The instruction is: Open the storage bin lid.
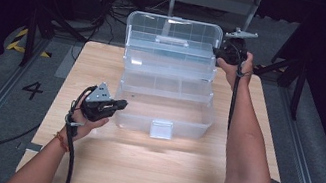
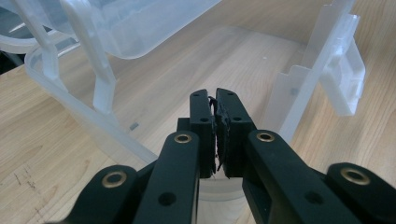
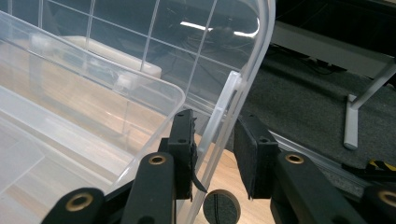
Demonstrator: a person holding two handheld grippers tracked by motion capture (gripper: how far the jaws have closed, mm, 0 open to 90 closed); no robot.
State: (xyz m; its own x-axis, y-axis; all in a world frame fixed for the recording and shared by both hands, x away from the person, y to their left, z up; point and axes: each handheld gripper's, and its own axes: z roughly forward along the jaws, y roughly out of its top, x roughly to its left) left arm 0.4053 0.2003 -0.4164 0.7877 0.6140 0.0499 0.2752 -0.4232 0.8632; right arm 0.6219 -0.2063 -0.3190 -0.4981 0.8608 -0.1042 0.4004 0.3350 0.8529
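My right hand-held gripper [image 3: 212,154] stands wide around the lid [image 3: 252,70] edge; left hand-held gripper [image 2: 215,135] pressed together, empty. Next I squeeze.

High view looks down on the clear box [image 1: 168,80]; both gripper views face it close.

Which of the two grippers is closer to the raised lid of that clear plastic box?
The right gripper: its open jaws straddle the lid's right edge. The left gripper is shut, down by the box's front left corner, away from the lid.
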